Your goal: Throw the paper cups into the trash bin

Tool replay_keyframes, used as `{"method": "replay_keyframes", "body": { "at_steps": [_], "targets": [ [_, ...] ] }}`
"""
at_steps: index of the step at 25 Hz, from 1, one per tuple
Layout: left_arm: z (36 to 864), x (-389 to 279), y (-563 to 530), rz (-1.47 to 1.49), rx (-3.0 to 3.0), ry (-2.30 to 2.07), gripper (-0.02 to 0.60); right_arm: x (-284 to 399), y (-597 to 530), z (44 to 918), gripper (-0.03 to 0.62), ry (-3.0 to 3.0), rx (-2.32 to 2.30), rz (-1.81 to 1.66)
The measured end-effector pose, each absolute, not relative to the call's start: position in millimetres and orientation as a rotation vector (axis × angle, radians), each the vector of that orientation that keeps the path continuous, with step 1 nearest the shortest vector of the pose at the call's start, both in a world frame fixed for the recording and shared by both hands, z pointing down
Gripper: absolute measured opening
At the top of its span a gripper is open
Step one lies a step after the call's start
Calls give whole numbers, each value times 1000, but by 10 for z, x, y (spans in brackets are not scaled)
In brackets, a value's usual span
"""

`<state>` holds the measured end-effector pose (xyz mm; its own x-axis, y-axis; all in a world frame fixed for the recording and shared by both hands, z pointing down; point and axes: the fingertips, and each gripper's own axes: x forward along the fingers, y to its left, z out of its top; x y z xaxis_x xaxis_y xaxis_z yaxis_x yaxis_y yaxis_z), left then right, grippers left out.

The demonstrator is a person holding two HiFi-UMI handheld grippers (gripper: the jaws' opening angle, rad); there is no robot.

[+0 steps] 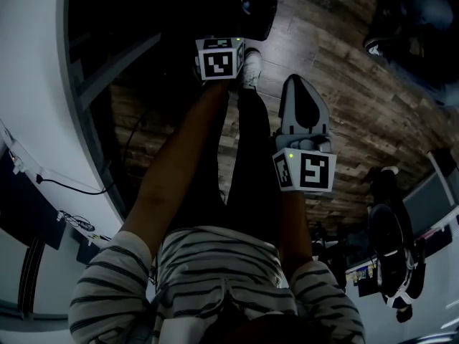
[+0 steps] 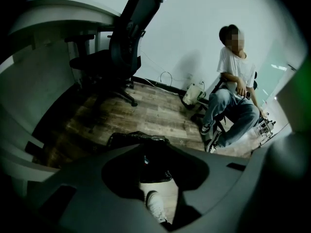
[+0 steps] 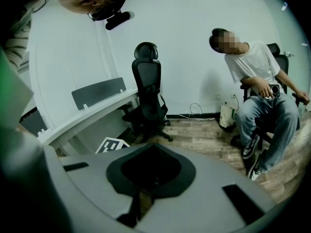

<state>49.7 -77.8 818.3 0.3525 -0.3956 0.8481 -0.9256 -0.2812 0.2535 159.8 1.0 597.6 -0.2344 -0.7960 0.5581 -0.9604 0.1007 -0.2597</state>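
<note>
Black-lined trash bin (image 2: 138, 138) lies under the half-parted, empty left gripper (image 2: 146, 152), best raised straight clear; right gripper (image 3: 150, 152) hangs closed, empty.

A black office chair (image 3: 148, 89) is drawn up to the curved white desk (image 3: 92, 113). A person (image 3: 257, 81) is seated by the wall, a white bag (image 3: 226, 114) set on the wooden floor (image 2: 155, 115) alongside.
</note>
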Motion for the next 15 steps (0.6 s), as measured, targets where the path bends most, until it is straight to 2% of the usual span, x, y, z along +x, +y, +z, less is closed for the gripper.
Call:
{"method": "replay_keyframes", "body": {
  "at_steps": [8,15],
  "targets": [
    [7885,442,-758,841,1856,-1198,69,1631,30,5837,9,-2088,1761,831],
    [7554,311,-819,762,1852,-1254,38,1648,-4,5682,9,-2088,1778,797]
  ]
}}
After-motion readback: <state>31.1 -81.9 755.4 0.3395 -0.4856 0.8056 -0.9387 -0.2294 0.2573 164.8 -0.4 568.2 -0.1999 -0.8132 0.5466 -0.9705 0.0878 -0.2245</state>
